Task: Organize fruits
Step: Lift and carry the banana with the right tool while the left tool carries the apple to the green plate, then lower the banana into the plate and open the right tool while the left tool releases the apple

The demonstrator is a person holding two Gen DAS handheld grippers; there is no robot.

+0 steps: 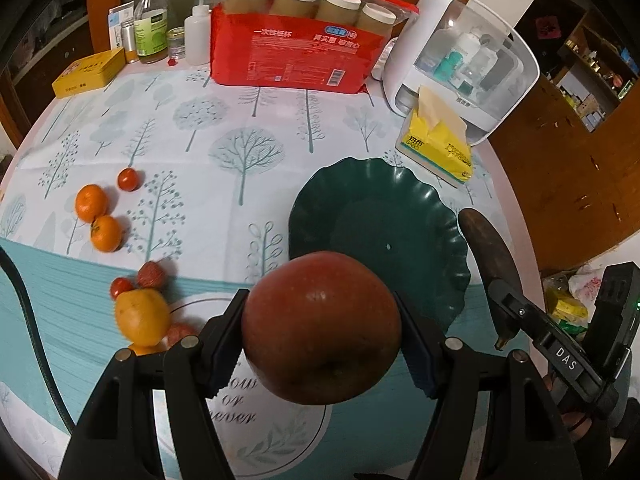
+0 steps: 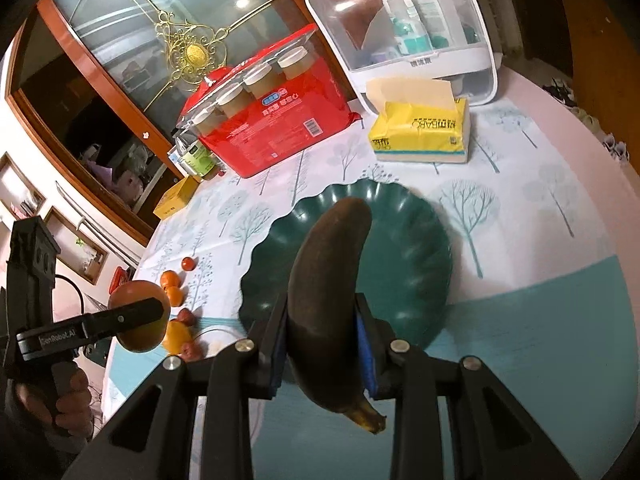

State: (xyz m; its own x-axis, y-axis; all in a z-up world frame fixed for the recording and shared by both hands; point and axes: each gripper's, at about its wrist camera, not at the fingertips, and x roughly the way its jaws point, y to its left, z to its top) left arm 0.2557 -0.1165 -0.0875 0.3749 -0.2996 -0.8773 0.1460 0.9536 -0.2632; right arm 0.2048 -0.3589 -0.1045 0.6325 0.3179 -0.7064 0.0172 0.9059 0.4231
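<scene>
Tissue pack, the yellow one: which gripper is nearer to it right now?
Right. The right gripper, shut on the banana, sits at the near right edge of the green plate, the tissue pack side. The left gripper holds the apple further left.

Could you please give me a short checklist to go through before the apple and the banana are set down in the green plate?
1. Left gripper shut on the apple, a pad on each side: ok.
2. Right gripper shut on the banana, gripped near its lower half: ok.
3. Green plate has nothing in it, so there is room for both: ok.
4. The two grippers are apart, the right one at the plate's right edge: ok.
5. Tissue pack stands outside the plate's rim: ok.
6. Height of the fruit above the plate: cannot tell.
</scene>
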